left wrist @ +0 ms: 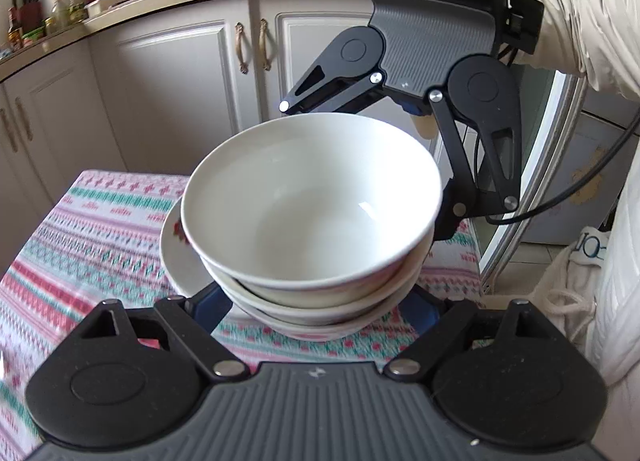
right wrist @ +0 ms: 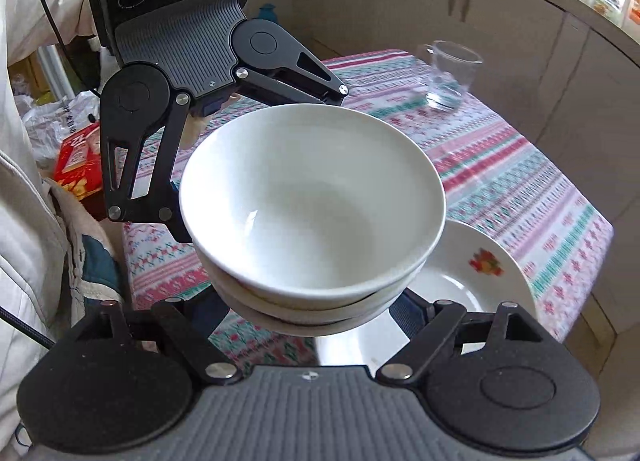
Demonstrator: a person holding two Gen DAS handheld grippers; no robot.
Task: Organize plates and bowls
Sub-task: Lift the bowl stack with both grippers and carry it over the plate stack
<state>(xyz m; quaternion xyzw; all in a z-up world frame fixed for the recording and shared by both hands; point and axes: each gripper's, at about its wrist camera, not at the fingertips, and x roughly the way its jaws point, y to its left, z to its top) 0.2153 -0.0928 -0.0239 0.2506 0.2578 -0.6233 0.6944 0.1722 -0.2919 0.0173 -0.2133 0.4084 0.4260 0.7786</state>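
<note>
While both claws bore one load between them, the contents stood as follows.

Left claw (left wrist: 320,301): nearest its own camera; jaws spread wide around the near side of the bowl stack; the contact itself was hidden under the bowls.

Right claw (right wrist: 316,313): likewise spread wide on the opposite side, facing the left; its grip appeared to be on the lowest bowl.

Bowl stack (left wrist: 312,213): white bowls nested, seemingly three, upright, mouth up, held between the two claws and apparently clear of the tablecloth (left wrist: 92,229).

Plate (right wrist: 484,273): white with a red flower mark, flat on the cloth, just beside and below the stack, toward the right claw's outer side.

Key relation: plate lay partly beneath the stack, so the likely move was a short shift over, then down, both hands equally near.

Glass cup (right wrist: 450,73): far across the table, well apart.
</note>
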